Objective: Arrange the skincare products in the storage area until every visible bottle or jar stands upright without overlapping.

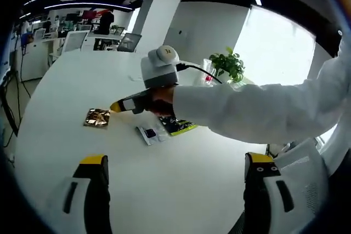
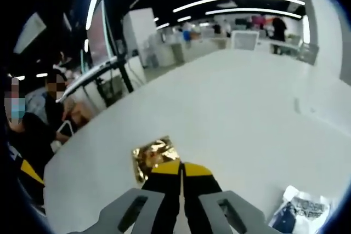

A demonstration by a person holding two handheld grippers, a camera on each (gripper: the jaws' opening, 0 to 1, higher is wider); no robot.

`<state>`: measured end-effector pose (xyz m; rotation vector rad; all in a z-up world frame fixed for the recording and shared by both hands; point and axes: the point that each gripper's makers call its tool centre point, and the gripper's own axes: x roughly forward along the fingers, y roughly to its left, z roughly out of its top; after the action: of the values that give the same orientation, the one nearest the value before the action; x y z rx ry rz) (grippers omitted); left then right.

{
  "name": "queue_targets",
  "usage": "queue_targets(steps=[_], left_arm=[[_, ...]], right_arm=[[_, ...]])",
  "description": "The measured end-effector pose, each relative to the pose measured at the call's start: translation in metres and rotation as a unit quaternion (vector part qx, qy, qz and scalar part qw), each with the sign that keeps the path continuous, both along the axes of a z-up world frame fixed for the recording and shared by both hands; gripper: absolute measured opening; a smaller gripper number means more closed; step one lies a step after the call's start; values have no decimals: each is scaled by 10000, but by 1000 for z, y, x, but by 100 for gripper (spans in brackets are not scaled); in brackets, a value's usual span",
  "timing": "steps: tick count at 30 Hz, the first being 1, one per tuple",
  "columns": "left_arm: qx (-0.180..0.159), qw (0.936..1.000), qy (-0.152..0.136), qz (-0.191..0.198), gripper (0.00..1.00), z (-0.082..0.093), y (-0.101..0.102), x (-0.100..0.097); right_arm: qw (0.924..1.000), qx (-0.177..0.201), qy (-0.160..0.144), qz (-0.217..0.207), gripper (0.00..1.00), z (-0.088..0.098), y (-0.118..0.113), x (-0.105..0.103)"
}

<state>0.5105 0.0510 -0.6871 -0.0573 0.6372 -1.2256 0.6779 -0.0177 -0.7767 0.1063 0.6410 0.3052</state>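
Crinkled gold foil sachet [image 2: 155, 156] lies flat on my white round table [image 2: 241, 102], just ahead of my right gripper [image 2: 180, 169], jaws together, empty. Left gripper [image 1: 178, 163] jaws wide apart. Clear packet [image 1: 151, 133] and green-black packet [image 1: 179, 126] beside it.

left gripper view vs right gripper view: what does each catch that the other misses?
Left gripper view alone: the potted plant, a green-and-black sachet, the left gripper with jaws wide apart, and the person's white sleeve reaching across.

Right gripper view alone: seated people at the table's far edge.

Both: the white table, the gold foil sachet, a clear sachet with a dark insert, and the right gripper, jaws closed beside the gold sachet.
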Motion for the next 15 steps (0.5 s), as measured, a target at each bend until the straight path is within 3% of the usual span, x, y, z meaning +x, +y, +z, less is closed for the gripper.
queue_targets(steps=[2, 5, 8, 15], left_arm=[[-80, 9999, 126, 43, 98, 1, 1, 7], [-228, 9980, 293, 513, 97, -2, 7, 40], [-206, 9966, 228, 767, 94, -9, 9, 66], [12, 9966, 426, 703, 89, -36, -5, 83]], right_arm=[[10000, 42, 77, 42, 0, -2, 1, -1], [10000, 16, 62, 32, 0, -1, 1, -3], [9999, 14, 79, 67, 0, -3, -3, 2], [9999, -86, 46, 137, 0, 1, -5, 3]])
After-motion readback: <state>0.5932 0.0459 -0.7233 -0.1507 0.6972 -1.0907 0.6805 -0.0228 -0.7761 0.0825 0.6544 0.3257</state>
